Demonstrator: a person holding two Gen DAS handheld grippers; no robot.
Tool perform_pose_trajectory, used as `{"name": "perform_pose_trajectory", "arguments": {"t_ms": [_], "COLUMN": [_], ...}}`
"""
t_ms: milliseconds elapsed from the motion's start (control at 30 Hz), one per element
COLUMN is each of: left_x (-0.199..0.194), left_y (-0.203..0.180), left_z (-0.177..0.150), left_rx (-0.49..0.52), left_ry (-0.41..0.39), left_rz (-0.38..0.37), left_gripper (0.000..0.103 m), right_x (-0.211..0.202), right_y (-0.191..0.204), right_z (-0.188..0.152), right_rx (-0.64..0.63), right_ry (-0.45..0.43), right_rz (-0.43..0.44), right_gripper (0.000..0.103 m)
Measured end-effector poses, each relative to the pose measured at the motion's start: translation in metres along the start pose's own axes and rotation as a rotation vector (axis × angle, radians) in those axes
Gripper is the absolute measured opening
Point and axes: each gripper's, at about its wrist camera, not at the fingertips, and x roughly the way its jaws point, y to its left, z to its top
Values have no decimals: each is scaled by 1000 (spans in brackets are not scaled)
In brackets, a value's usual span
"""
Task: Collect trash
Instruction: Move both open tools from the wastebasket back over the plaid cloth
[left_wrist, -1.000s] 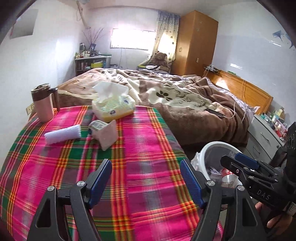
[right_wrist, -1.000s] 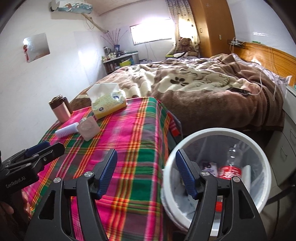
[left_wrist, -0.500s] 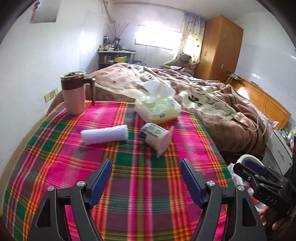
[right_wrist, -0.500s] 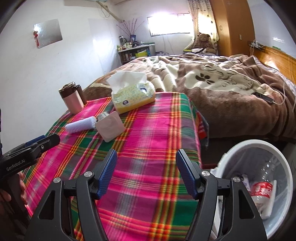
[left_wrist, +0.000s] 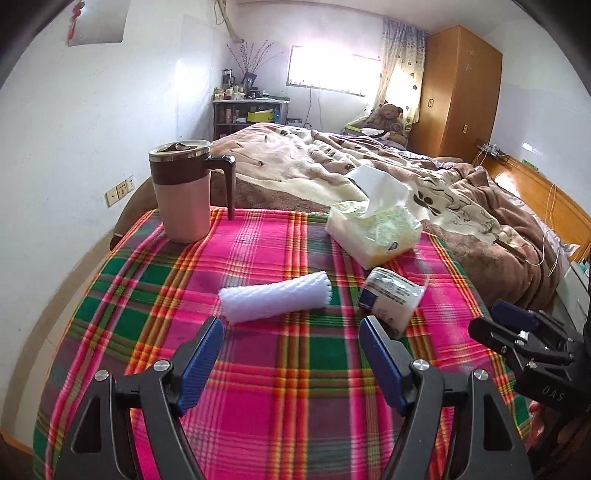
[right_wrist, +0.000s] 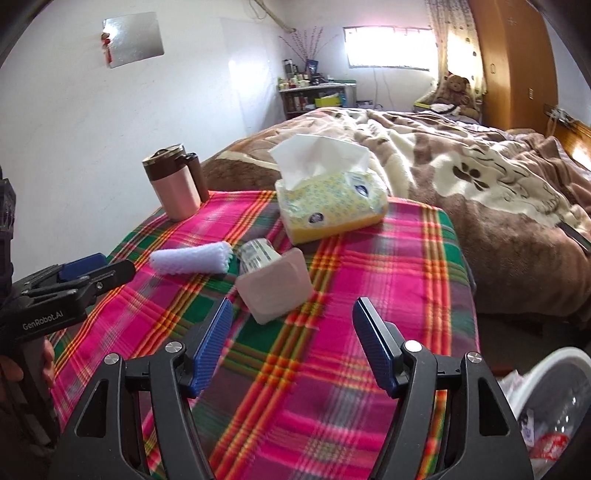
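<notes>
Plaid table now fills both views instead of the bin (right_wrist: 554, 373), so I approach with left tongs (left_wrist: 291, 354) open and empty, right tongs (right_wrist: 291, 343) opening, empty, toward the near white foam roll (left_wrist: 275, 301) and crumpled packet (left_wrist: 391, 301).

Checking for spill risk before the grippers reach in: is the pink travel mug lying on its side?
No, the pink travel mug stands upright with its lid on, at the far corner of the plaid tablecloth.

Window (left_wrist: 325, 70) glare, bowed fisheye edges

Open left tongs (left_wrist: 290, 356) hover before white foam roll (left_wrist: 275, 301).
</notes>
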Motion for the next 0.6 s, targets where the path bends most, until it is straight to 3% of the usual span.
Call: {"name": "perform_pose_trajectory", "arguments": {"t_ms": [133, 333, 600], "left_x": [19, 44, 83], "left_y": [15, 29, 31], "left_z": [11, 26, 33], "left_rx": [-10, 11, 47], "left_ry": [19, 35, 85], "left_rz": [-11, -4, -35], "left_gripper": [76, 76, 76], "right_x": [18, 39, 68], "right_y": [6, 18, 17], "right_z": [8, 18, 28], "right_rx": [-15, -111, -168], "right_ry": [9, 6, 69], "right_rz": [42, 21, 10], "right_gripper": [70, 70, 70]}}
